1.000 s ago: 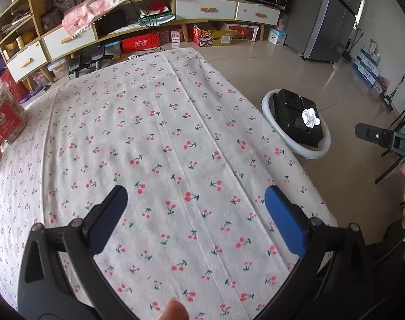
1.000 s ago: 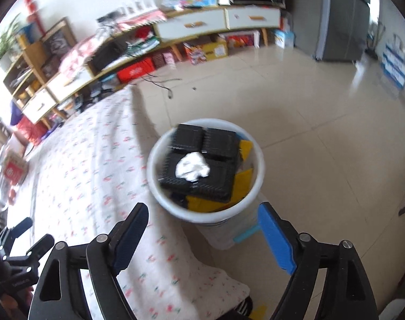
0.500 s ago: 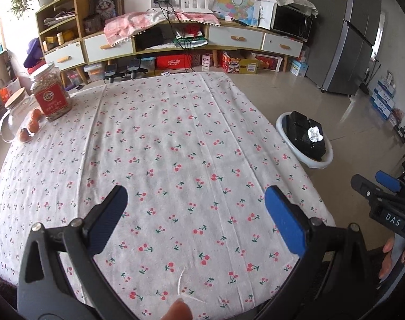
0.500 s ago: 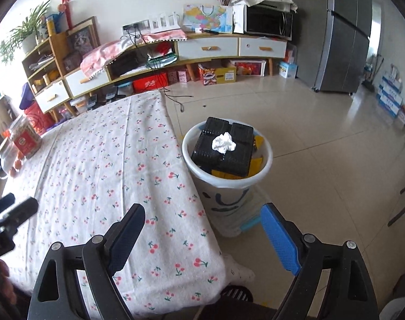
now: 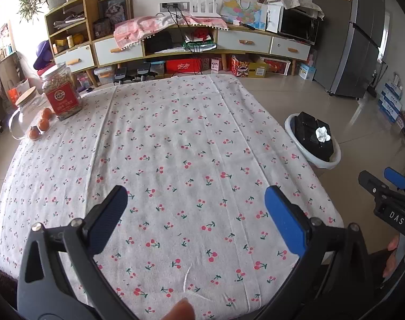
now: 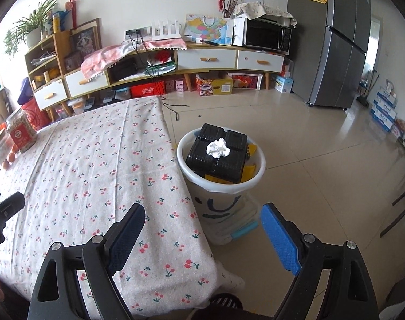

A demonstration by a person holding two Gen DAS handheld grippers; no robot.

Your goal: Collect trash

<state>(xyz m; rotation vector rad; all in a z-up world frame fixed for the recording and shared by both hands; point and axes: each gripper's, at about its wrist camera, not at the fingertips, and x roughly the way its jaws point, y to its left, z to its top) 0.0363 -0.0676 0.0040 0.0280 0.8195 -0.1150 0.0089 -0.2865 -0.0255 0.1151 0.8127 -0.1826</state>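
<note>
Apparently finished: both claws, left gripper (image 5: 193, 202) and right gripper (image 6: 202, 222), spread apart and empty, crumpled tissue (image 6: 218, 148) already atop bin (image 6: 223, 186), nothing left but checking tablecloth (image 5: 175, 146).

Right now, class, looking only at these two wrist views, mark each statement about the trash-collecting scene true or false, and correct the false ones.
1. A crumpled white tissue lies on top of the black tray in the white bin. True.
2. The bin stands on the table. False: it stands on the floor beside the table.
3. The right tool grips a tissue. False: it is open and empty.
4. A red-labelled jar stands near the table's far left corner. True.
5. The left tool is shut. False: it is open, holding nothing.
</note>
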